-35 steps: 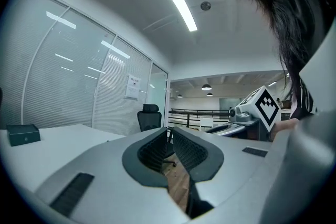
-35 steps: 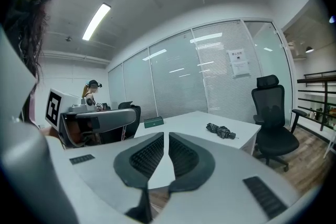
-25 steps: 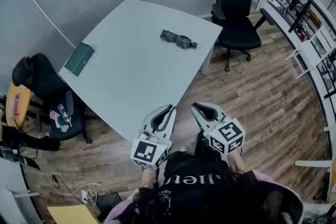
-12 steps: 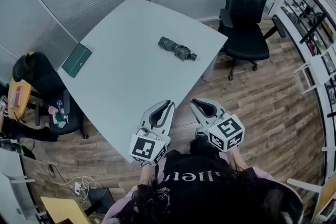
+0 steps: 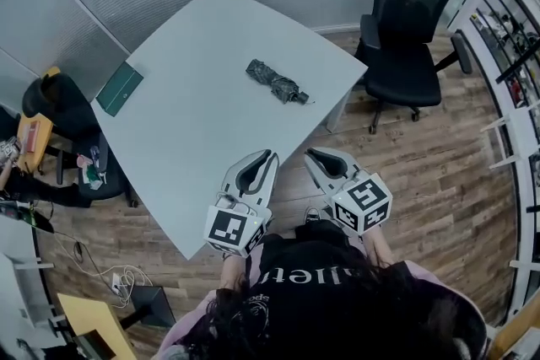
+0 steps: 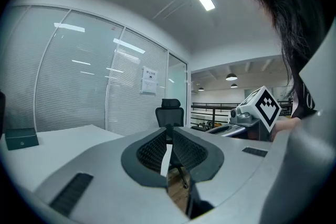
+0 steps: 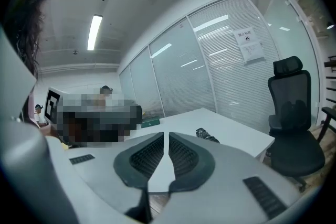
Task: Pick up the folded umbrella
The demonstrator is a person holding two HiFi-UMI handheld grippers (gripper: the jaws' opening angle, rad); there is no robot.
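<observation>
At the far left of the frame a dark chair (image 5: 52,110) piled with odds and ends stands by the white table (image 5: 194,139). A flat green case (image 5: 119,88) lies near the table's left corner. The folded umbrella (image 5: 275,82) lies on the tabletop a little above the centre of the frame, toward the table's right-hand edge. Nothing touches it and it is well apart from both tools. Low in the middle, the left gripper (image 5: 271,154) hangs with its tip over the table's near edge, jaws pressed together with nothing between them. Just to its right, the right gripper (image 5: 309,152) is over the wooden floor (image 5: 422,173), its jaws likewise closed tip to tip on nothing. Both point up the frame, roughly toward the umbrella. A black office chair (image 5: 409,21) stands in the upper right beyond the table's corner, and shelving (image 5: 515,55) runs down the right edge
</observation>
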